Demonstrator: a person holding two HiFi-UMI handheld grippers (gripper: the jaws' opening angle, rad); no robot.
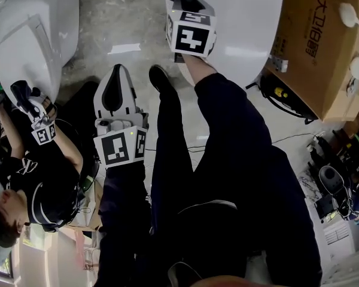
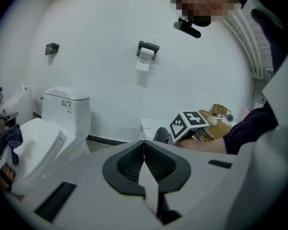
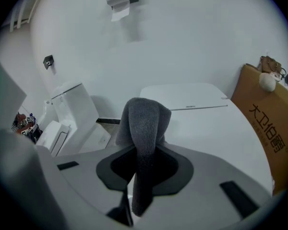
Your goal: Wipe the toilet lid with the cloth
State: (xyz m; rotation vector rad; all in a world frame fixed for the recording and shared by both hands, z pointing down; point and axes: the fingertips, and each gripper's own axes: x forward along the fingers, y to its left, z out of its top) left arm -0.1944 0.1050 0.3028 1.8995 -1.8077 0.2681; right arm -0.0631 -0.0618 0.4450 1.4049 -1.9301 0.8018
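**Cloth held at toilet lid: one gripper loaded, one empty**

Two toilets are in view. The white toilet lid (image 3: 206,123) lies ahead of the right gripper (image 3: 140,169), and a second toilet (image 2: 43,138) stands well to the left. One cardboard box (image 1: 320,40) sits just beside the lid. Its print begins 大卫, and its contents cannot be told. The right fingers are clenched on one grey cloth (image 3: 144,123) at the lid's edge. The left gripper (image 2: 144,150) has its fingers closed on nothing. One paper roll (image 2: 144,61) hangs on the wall.
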